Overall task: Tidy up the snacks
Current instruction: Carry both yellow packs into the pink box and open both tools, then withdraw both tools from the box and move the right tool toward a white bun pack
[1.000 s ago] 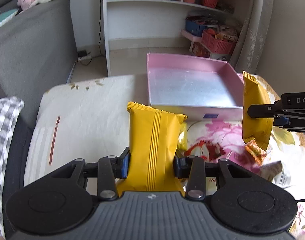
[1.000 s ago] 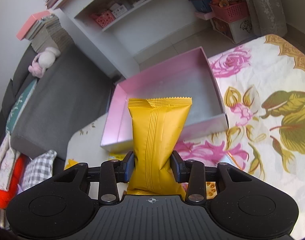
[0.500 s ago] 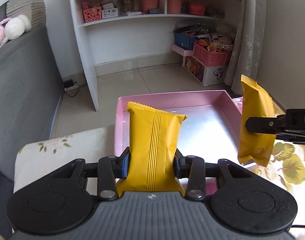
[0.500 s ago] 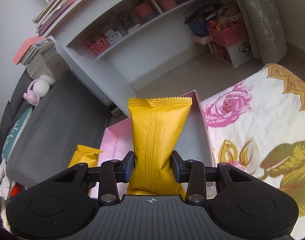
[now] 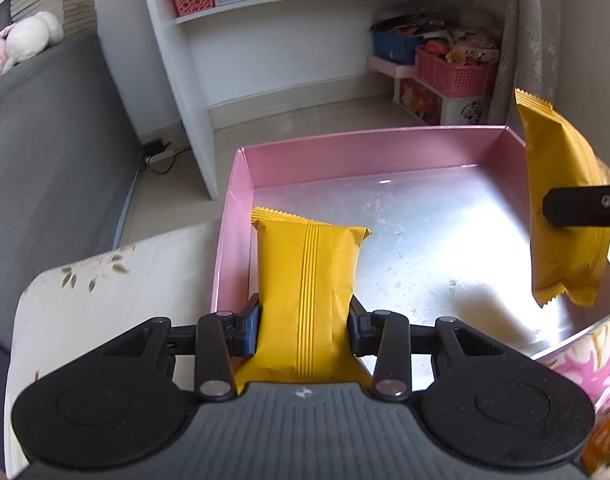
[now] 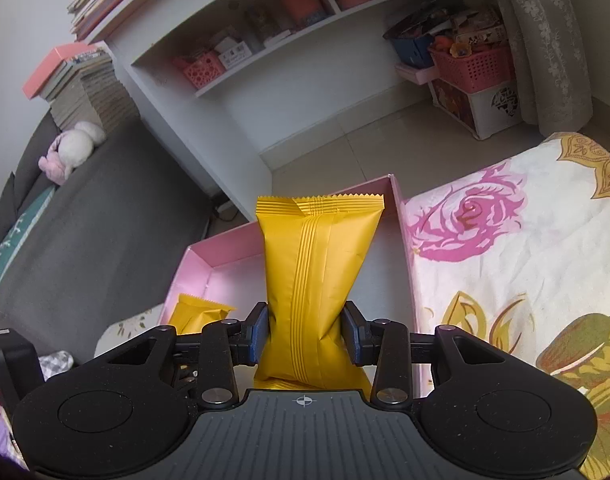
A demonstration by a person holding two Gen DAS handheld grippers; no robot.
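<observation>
My left gripper (image 5: 305,330) is shut on a yellow snack packet (image 5: 307,280), held upright over the near-left corner of the pink box (image 5: 369,148). The box has a shiny silver floor with nothing lying on it. My right gripper (image 6: 307,334) is shut on a second yellow snack packet (image 6: 317,276), upright above the same pink box (image 6: 225,246). In the left wrist view that second packet (image 5: 561,208) hangs over the box's right side, pinched by the right gripper's black fingers (image 5: 581,210). The left packet (image 6: 199,314) shows low in the right wrist view.
The box rests on a flowered cloth (image 6: 505,264). A grey sofa (image 5: 45,160) with a plush toy (image 5: 29,38) lies left. Beyond the box stand a white shelf unit (image 5: 265,20) and pink baskets (image 5: 453,72) on the tiled floor.
Both grippers carried their packets forward and down from in front of the box to over its inside. The grips stayed the same.
</observation>
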